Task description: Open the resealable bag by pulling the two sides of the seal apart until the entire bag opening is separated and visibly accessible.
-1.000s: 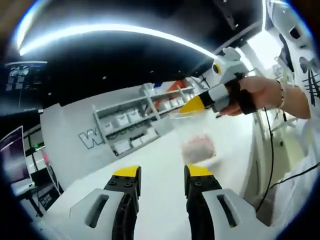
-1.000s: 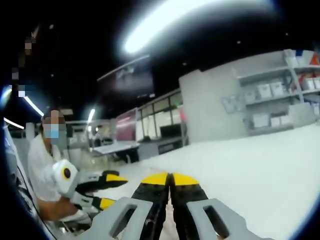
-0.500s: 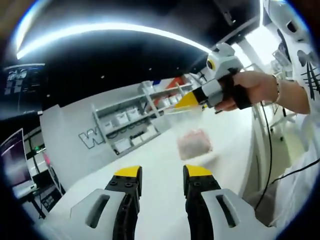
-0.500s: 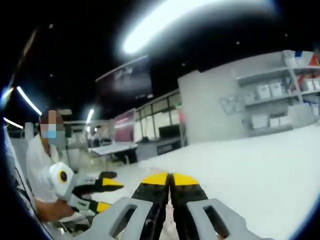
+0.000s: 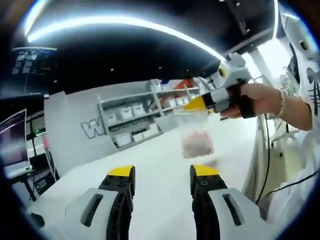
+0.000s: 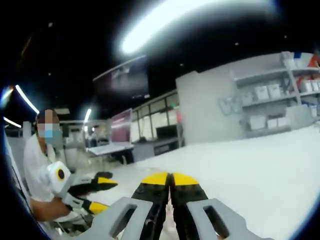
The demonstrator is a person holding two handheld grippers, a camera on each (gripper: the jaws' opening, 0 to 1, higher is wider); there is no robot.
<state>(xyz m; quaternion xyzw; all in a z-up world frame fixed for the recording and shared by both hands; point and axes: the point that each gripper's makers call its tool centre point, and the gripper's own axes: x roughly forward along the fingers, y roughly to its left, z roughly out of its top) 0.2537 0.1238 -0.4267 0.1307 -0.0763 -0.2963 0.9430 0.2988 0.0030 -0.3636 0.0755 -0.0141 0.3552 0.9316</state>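
In the left gripper view, the left claw (image 5: 162, 176) is seen at bottom centre with its jaws spread wide and nothing between them. At upper right the right claw (image 5: 192, 104), gripped by a hand (image 5: 252, 100), is pinched onto the top edge of the clear bag (image 5: 196, 134), which hangs above the white worktop (image 5: 155, 165) with something pink inside. Shelves (image 5: 137, 117) line the back wall. In the right gripper view, the right claw's yellow tips are pressed together at bottom centre.

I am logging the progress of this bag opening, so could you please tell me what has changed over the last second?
Very little. The right claw stays shut on the top edge of the clear bag, holding it up above the white table. The left claw remains open and apart from the bag; its jaws look slightly wider than before. The small shifts of the scene seem to come from the hands moving.
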